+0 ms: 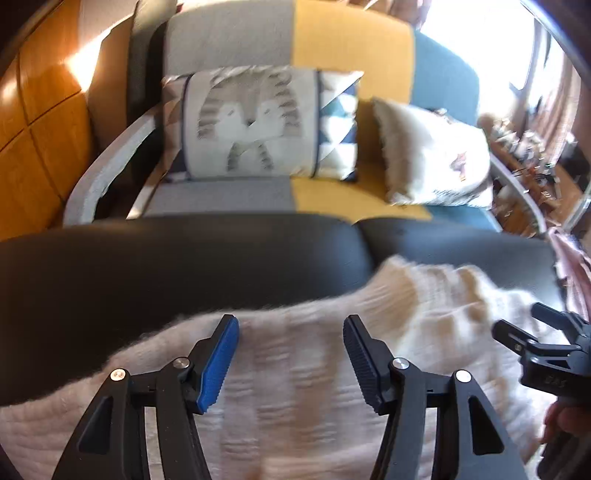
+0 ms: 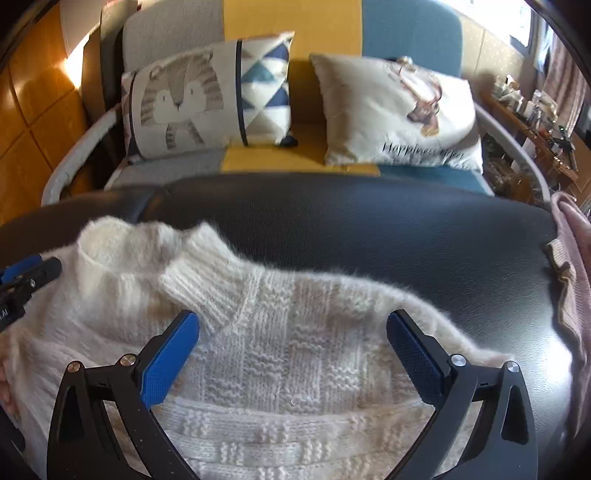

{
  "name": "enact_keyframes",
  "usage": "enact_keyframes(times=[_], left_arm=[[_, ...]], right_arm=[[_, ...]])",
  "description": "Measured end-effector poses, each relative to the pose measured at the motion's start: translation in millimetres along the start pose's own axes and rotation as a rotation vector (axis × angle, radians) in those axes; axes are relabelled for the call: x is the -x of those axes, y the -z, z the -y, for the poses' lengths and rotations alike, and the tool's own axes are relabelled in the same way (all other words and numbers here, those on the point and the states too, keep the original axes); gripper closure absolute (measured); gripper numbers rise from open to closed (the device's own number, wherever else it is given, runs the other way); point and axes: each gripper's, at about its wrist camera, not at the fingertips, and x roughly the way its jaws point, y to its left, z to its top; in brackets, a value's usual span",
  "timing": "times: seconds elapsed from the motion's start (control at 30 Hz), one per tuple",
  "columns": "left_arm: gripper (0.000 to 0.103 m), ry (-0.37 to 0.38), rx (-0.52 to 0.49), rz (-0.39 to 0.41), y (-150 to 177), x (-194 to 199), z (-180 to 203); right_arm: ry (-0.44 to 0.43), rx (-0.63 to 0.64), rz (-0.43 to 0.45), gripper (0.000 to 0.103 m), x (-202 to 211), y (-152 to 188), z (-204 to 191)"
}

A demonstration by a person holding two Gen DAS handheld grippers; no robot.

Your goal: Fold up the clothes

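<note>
- While the fuzzy white sweater (image 2: 280, 354) lay flat on the black seat (image 2: 369, 229), both grippers hung over it.
- The left gripper (image 1: 291, 354) had its fingers spread apart, with nothing pinched.
- The right gripper (image 2: 293, 358) had its fingers spread wide too, holding nothing.
- A pink cloth (image 2: 572, 280) sat at the seat's right edge.
- Two pillows (image 2: 207, 96) rested on the sofa (image 2: 332, 29) behind.

Black leather bench (image 2: 369, 229): white knit sweater (image 2: 288, 354) flat on top; pink garment (image 2: 570, 266) at right edge.
</note>
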Motion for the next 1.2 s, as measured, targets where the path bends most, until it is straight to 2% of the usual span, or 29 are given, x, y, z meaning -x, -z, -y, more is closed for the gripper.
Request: enact_keyframes(times=[0.07, 0.13, 0.27, 0.3, 0.5, 0.6, 0.73, 0.83, 1.0, 1.13, 1.2], left_arm=[[0.043, 0.025, -0.028, 0.020, -3.6, 4.6, 11.1], [0.043, 0.042, -0.043, 0.002, -7.9, -2.1, 21.6], [0.043, -0.016, -0.050, -0.021, -14.3, -24.4, 24.9], [0.040, -0.022, -0.042, -0.020, -16.0, -28.9, 21.6], [0.038, -0.041, -0.043, -0.003, -17.4, -38.0, 13.3], [0.038, -0.034, -0.038, -0.012, -17.3, -36.3, 11.9], [0.040, -0.023, -0.019, -0.020, -14.2, -18.5, 7.4], [0.040, -0.006, -0.053, 0.023, -2.8, 9.1, 11.3], [0.040, 0.045, -0.142, 0.048, 36.8, 51.3, 21.7], [0.040, 0.045, -0.161, -0.014, 65.1, 49.6, 23.4], [0.037, 0.040, -0.132, -0.028, 75.2, 42.3, 16.1]], right_arm=[[0.006, -0.002, 0.012, 0.000, 2.4, -4.2, -0.9], [0.015, 0.004, -0.002, 0.000, -3.5, -7.6, -2.4], [0.047, 0.023, -0.034, 0.000, -21.8, -5.0, 0.7], [0.036, 0.007, -0.031, 0.000, -24.1, -3.3, 5.1], [0.033, -0.023, -0.023, 0.000, -29.7, -1.5, 14.4], [0.024, -0.026, -0.031, 0.000, -26.1, -0.5, 16.2], [0.011, -0.037, 0.011, 0.000, 5.5, 6.7, 21.9], [0.002, -0.055, 0.047, 0.000, 35.1, 20.1, 29.6], [-0.018, -0.070, 0.026, 0.000, 57.3, 54.8, 34.8], [-0.014, -0.056, -0.034, 0.000, 45.0, 79.9, 34.3], [-0.017, -0.048, -0.020, 0.000, 40.6, 87.9, 34.7]])
